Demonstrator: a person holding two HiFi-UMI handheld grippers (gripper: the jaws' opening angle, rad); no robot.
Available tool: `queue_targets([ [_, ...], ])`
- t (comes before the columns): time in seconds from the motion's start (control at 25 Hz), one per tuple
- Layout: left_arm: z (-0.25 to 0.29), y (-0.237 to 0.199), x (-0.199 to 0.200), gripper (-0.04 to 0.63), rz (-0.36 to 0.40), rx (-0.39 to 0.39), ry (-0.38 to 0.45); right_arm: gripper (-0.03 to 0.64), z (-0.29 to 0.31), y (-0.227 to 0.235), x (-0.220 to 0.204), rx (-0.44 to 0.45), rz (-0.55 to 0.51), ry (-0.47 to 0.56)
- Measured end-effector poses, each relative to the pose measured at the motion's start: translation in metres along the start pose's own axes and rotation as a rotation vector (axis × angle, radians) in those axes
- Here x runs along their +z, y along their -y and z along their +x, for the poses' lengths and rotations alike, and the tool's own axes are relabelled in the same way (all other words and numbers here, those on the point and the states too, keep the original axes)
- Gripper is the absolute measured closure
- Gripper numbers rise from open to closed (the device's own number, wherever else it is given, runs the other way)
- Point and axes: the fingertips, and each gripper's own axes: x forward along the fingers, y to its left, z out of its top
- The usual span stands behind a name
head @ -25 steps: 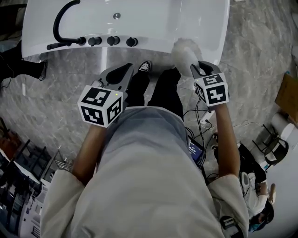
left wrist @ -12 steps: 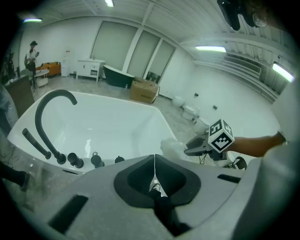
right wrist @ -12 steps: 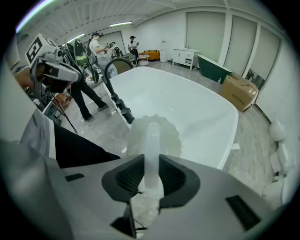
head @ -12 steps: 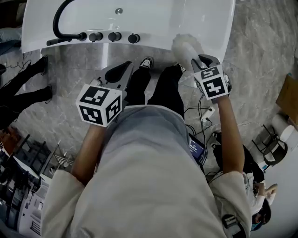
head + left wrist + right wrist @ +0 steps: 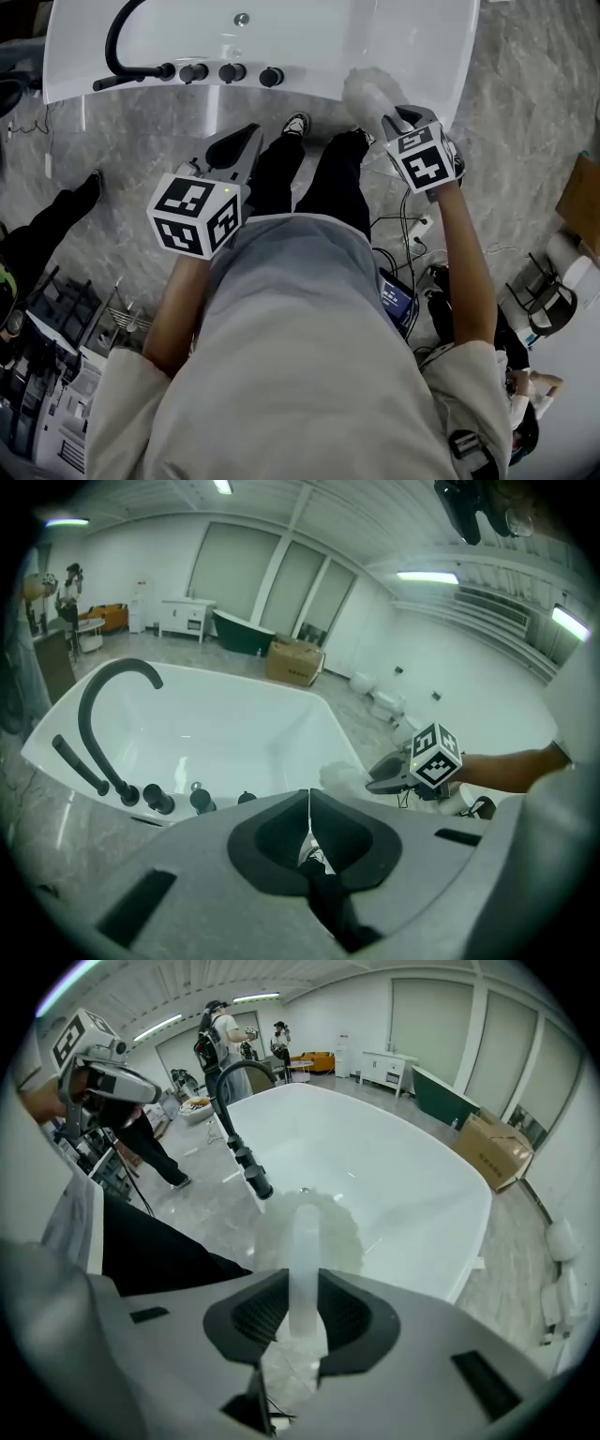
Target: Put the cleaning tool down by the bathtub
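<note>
My right gripper (image 5: 394, 122) sits in the upper right of the head view. Its jaws are clamped on the pale, translucent handle of the cleaning tool (image 5: 304, 1241). In the right gripper view that handle runs straight up between the two dark pads at centre frame, and the fluffy white head fans out just beyond them. From the head view the head lies over the near rim of the bathtub (image 5: 412, 47), toward its right end, at the top of the frame. I cannot tell whether it touches the rim. My left gripper (image 5: 246, 141) is at centre left, held over the grey marble floor (image 5: 141, 141) just in front of the tub. In the left gripper view its jaws are pressed together, with only a thin seam between them and nothing in them. The black curved faucet (image 5: 122, 37) and a row of black knobs (image 5: 230, 73) stand on the tub's near edge at upper left. My dark-trousered legs (image 5: 333, 183) are between the two grippers.
</note>
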Motion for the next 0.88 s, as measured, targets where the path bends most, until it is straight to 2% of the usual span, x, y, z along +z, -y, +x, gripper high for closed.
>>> queue_targets([
  [0.4,-0.005,-0.006,-0.009,0.586,-0.031,0.023,-0.006,0.529,0.017,0.006,0.006,-0.002,-0.168,-0.056],
  [0.76,-0.008,-0.012,-0.017,0.586,-0.064,0.048,-0.012,0.537,0.044,0.012,-0.001,-0.008,-0.27,-0.114],
  [0.88,-0.008,-0.015,-0.022,0.586,-0.076,0.056,-0.016,0.537,0.05,0.01,-0.001,0.011,-0.269,-0.104],
])
